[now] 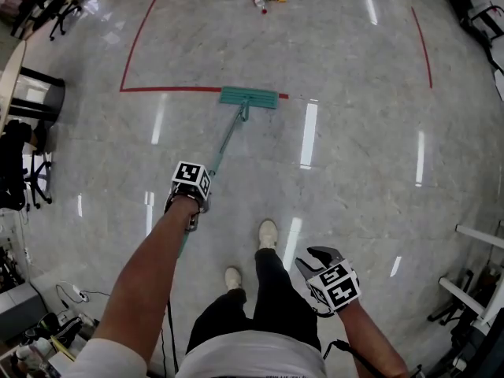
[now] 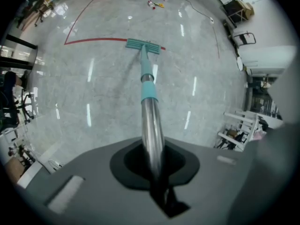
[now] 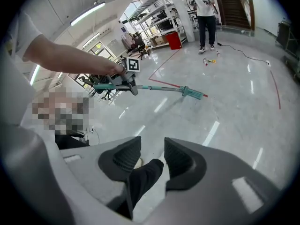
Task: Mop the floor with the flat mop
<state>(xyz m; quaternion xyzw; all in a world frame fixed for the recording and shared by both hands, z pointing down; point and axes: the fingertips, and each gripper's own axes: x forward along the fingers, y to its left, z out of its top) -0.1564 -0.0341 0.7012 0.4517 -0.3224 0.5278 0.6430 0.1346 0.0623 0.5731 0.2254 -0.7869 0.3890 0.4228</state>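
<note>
The flat mop has a teal head (image 1: 248,97) lying flat on the grey marble floor, right on a red tape line (image 1: 169,89). Its handle (image 1: 224,144) slopes back to my left gripper (image 1: 191,203), which is shut on it. In the left gripper view the silver handle (image 2: 152,130) runs out from between the jaws to a teal collar (image 2: 149,88) and the mop head (image 2: 143,45). My right gripper (image 1: 315,260) hangs open and empty by my right leg. In the right gripper view its fingers (image 3: 126,154) stand apart, and the mop (image 3: 193,93) lies beyond.
Small items (image 1: 264,0) lie on the floor beyond the taped square. Office chairs (image 1: 35,6) and a black stand (image 1: 35,93) line the left side, white racks (image 1: 472,290) the right. A cable (image 1: 79,294) trails at lower left. A person (image 3: 206,8) stands far off.
</note>
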